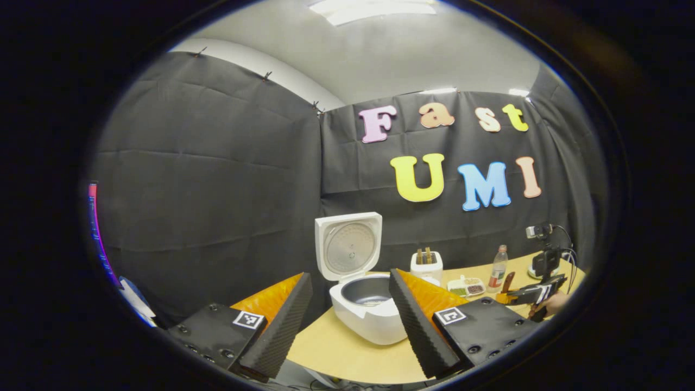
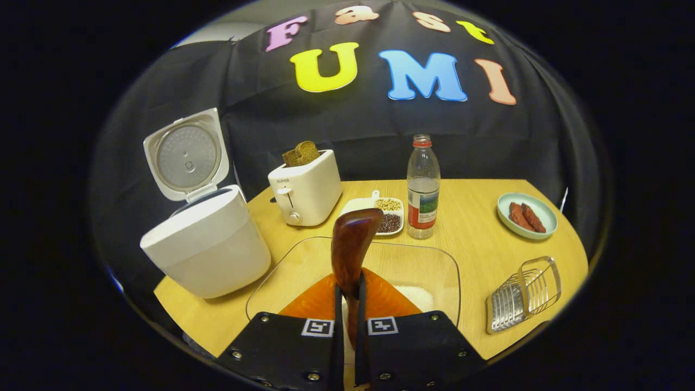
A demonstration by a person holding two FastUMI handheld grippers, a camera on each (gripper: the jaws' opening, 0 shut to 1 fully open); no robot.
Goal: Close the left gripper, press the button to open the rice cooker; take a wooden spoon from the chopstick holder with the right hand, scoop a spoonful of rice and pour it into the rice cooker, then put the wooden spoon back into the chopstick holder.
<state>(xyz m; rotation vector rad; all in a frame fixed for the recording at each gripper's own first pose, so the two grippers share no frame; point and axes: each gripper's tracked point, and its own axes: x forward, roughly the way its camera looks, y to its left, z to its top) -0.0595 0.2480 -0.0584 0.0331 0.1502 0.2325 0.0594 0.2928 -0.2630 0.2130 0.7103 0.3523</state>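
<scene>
— Where's the wooden spoon (image 2: 350, 247)?
— Clamped in the right gripper (image 2: 347, 320) jaws, above the glass dish (image 2: 434, 260).
— The left gripper (image 1: 350, 320)?
— Jaws apart, facing the open rice cooker (image 1: 369, 309).

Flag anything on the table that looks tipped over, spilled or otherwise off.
One thing stands out: the wire holder at the table's right front edge lies on its side instead of standing. No spill shows. The rice cooker stands lid up, and the right gripper grips the wooden spoon above the glass dish.
</scene>
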